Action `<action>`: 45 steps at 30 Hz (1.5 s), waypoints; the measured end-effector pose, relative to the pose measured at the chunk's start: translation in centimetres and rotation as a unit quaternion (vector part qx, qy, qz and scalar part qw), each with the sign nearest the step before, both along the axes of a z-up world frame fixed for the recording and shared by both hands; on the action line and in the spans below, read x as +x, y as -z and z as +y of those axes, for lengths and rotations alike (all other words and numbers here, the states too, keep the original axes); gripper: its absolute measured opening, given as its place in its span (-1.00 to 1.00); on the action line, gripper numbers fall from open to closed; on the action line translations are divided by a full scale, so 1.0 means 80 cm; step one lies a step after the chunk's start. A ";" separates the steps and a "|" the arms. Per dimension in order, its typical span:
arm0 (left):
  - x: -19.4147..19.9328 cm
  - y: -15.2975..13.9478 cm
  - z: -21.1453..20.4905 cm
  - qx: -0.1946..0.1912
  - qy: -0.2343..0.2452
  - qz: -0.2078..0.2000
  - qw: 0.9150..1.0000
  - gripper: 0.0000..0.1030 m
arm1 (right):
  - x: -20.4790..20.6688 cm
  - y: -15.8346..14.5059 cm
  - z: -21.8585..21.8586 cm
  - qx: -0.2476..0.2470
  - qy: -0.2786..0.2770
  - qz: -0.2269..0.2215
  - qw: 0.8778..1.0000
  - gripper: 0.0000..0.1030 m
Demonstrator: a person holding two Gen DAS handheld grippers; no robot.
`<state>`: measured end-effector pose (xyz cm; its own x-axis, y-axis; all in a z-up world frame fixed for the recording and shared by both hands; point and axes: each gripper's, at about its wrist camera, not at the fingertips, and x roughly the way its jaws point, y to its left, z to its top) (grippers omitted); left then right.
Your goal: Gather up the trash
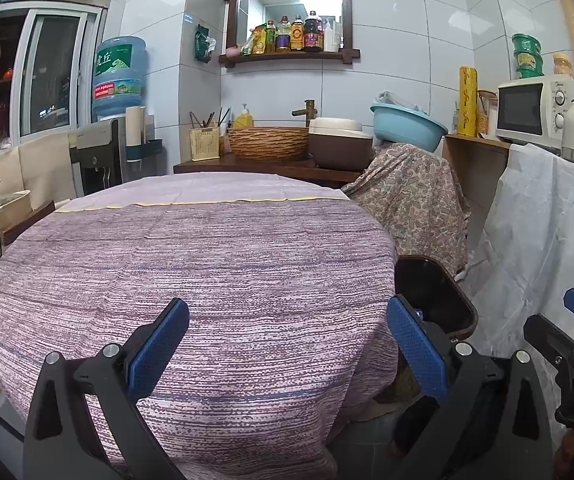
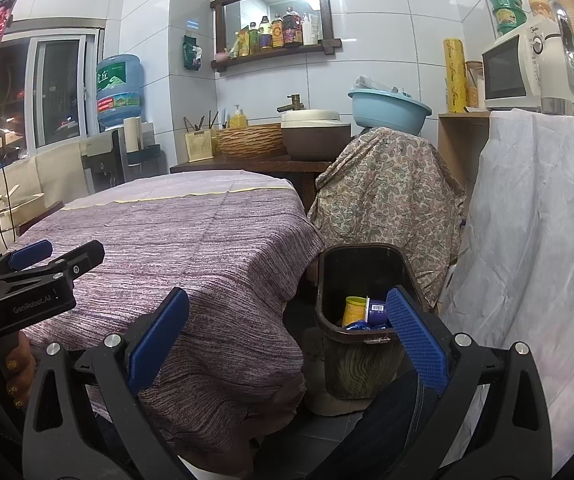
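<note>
A dark brown trash bin [image 2: 361, 336] stands on the floor to the right of the table; inside lie a yellow cup [image 2: 354, 309] and blue-and-white wrappers [image 2: 375, 307]. In the left wrist view the same bin [image 1: 439, 300] shows only its dark inside. My left gripper [image 1: 287, 346] hangs open over the near part of the purple tablecloth [image 1: 207, 272], nothing between its blue pads. My right gripper [image 2: 287, 344] is open too, spanning the table's corner and the bin, and holds nothing. The left gripper [image 2: 37, 264] also appears at the far left of the right wrist view, held by a hand [image 2: 11, 372].
A paisley-covered object [image 2: 387, 200] and a white sheet [image 2: 535, 240] stand right of the bin. Behind the table a wooden counter [image 1: 247, 166] carries a woven basket, a brown pot and a blue basin. A water dispenser [image 1: 117, 80] is at the back left, a microwave [image 1: 535, 108] at the right.
</note>
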<state>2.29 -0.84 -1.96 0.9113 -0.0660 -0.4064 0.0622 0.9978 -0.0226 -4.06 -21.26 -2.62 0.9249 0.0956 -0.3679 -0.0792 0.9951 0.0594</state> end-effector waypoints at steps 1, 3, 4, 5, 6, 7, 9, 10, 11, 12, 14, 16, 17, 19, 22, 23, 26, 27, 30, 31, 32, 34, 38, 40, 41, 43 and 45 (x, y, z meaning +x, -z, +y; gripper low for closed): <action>0.000 0.000 -0.001 0.000 0.000 0.000 1.000 0.90 | 0.000 0.000 0.000 0.001 0.001 0.000 1.000 0.89; 0.000 0.000 -0.001 0.000 0.001 0.001 1.000 0.90 | -0.001 0.000 0.000 0.002 0.002 0.000 1.000 0.89; 0.000 0.000 -0.001 0.000 0.001 0.001 1.000 0.90 | -0.001 0.000 -0.001 0.002 0.003 0.000 1.000 0.89; 0.000 0.000 -0.001 0.000 0.000 0.001 1.000 0.90 | -0.002 -0.001 -0.002 0.003 0.004 0.000 1.000 0.89; 0.000 0.000 -0.001 0.000 0.000 0.001 1.000 0.90 | -0.002 -0.001 -0.002 0.004 0.004 0.000 1.000 0.89; 0.000 0.000 -0.001 0.001 0.001 0.001 1.000 0.90 | -0.002 -0.001 -0.001 0.004 0.005 0.000 1.000 0.89; 0.000 0.000 -0.001 0.001 0.000 0.001 1.000 0.90 | -0.002 -0.001 -0.001 0.005 0.005 0.001 1.000 0.89; 0.000 0.000 -0.001 0.000 0.001 0.001 1.000 0.90 | -0.002 -0.001 -0.002 0.005 0.005 0.000 1.000 0.89; 0.000 0.000 -0.001 0.000 0.001 0.001 1.000 0.90 | -0.002 -0.001 -0.001 0.004 0.005 0.000 1.000 0.89; 0.000 0.000 -0.001 0.000 0.001 0.001 1.000 0.90 | -0.002 -0.001 -0.001 0.004 0.004 0.000 1.000 0.89; 0.000 0.000 -0.001 0.000 0.000 0.001 1.000 0.90 | -0.002 -0.001 -0.001 0.005 0.005 0.001 1.000 0.89; 0.000 0.001 0.000 0.000 0.001 0.002 1.000 0.90 | -0.002 -0.001 -0.001 0.005 0.005 0.001 1.000 0.89; 0.000 0.001 -0.001 0.001 0.001 0.001 1.000 0.90 | -0.002 -0.001 -0.001 0.005 0.005 0.001 1.000 0.89; 0.000 0.001 -0.001 0.001 0.001 0.002 1.000 0.90 | -0.002 -0.001 -0.001 0.005 0.005 0.001 1.000 0.89; 0.000 0.001 -0.001 0.001 0.001 0.002 1.000 0.90 | -0.001 -0.001 -0.001 0.006 0.004 0.002 1.000 0.89; 0.000 0.001 -0.001 0.001 0.001 0.002 1.000 0.90 | -0.001 -0.001 -0.001 0.006 0.004 0.003 1.000 0.89; 0.000 0.002 -0.001 0.001 0.000 0.002 1.000 0.90 | 0.000 -0.001 -0.001 0.006 0.004 0.003 1.000 0.89; 0.000 0.002 -0.001 0.001 0.001 0.002 1.000 0.90 | 0.000 -0.001 -0.001 0.007 0.004 0.003 1.000 0.89; 0.000 0.002 -0.001 0.001 0.001 0.002 1.000 0.90 | 0.001 0.000 -0.003 0.012 0.003 0.004 1.000 0.89; 0.000 0.002 -0.001 0.001 0.001 0.002 1.000 0.90 | 0.001 0.000 -0.004 0.014 0.002 0.004 1.000 0.89; 0.000 0.002 -0.001 0.001 0.001 0.002 1.000 0.90 | 0.001 0.000 -0.004 0.014 0.002 0.004 1.000 0.89; 0.000 0.002 -0.001 0.001 0.000 0.002 1.000 0.90 | 0.002 0.000 -0.005 0.013 0.004 0.004 1.000 0.89; 0.001 0.003 -0.001 0.001 0.000 0.003 1.000 0.90 | 0.003 0.002 -0.007 0.017 0.004 0.008 1.000 0.89; 0.001 0.003 -0.001 0.001 0.001 0.003 1.000 0.90 | 0.004 0.002 -0.007 0.017 0.003 0.008 1.000 0.89; 0.001 0.004 -0.001 0.001 0.001 0.003 1.000 0.90 | 0.004 0.002 -0.007 0.016 0.004 0.008 1.000 0.89; 0.001 0.005 0.000 0.002 0.001 0.003 1.000 0.90 | 0.004 0.002 -0.007 0.015 0.004 0.008 1.000 0.89; 0.001 0.005 0.000 0.002 0.001 0.004 1.000 0.90 | 0.005 0.002 -0.008 0.017 0.004 0.009 1.000 0.89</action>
<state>2.40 -0.84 -2.38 0.9078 -0.0660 -0.4142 0.0634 0.9978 -0.0201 -3.70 -21.92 -2.76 0.9192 0.1007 -0.3807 -0.0699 0.9931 0.0939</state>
